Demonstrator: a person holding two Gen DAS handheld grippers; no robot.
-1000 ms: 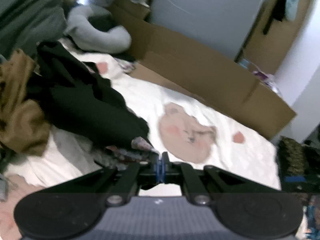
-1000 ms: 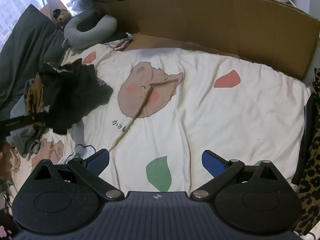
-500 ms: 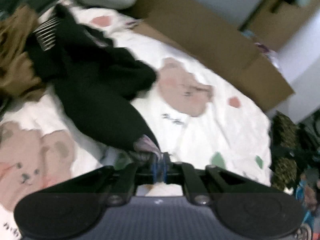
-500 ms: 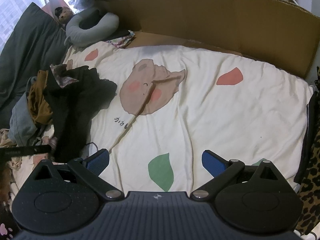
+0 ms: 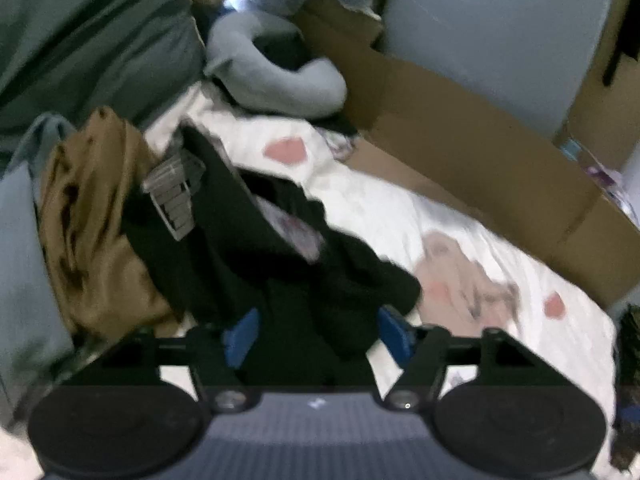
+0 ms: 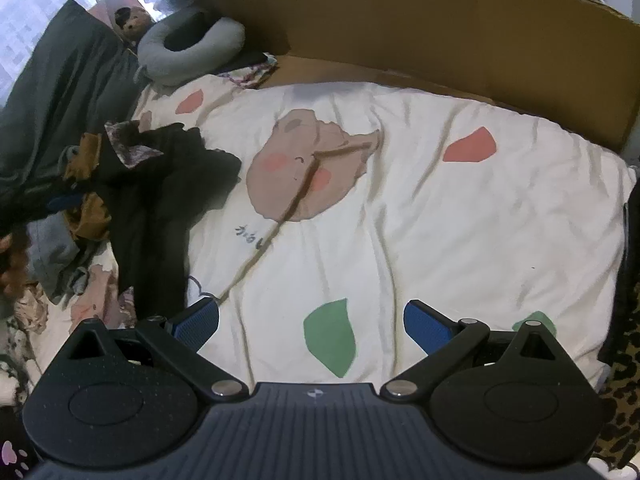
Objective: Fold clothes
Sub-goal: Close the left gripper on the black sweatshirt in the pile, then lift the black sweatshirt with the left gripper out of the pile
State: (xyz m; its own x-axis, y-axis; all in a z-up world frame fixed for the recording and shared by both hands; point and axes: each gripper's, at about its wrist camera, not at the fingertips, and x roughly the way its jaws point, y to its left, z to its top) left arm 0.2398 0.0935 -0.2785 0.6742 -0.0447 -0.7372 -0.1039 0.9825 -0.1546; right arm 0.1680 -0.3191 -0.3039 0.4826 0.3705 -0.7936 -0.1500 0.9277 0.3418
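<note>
We see a bed covered by a cream quilt (image 6: 400,208) printed with a pink-cheeked brown animal face and red and green leaf shapes. At the left side of the quilt lies a heap of clothes: a black garment (image 6: 160,200) sprawls across it, with a brown garment (image 5: 88,232) and a grey-blue piece beside it.

Our left tongs (image 5: 318,334) hang right over the black garment. Their jaws have just been opening and now stand wide apart; the dark cloth lies between the blue pads (image 5: 240,336), but the pads do not press on it, so nothing is gripped. This view is blurred, and a pale patterned patch on the black cloth cannot be made out clearly.

Our right tongs (image 6: 312,322) hover above a bare stretch of the quilt, near a green leaf shape, with the jaws wide open and nothing between them. The black garment lies to their left, its lower end just beside the left pad.

At the head of the bed sit a grey curved pillow (image 6: 188,48) and a dark green cushion (image 6: 68,92). A cardboard box (image 6: 460,36) stands along the far edge of the quilt.
</note>
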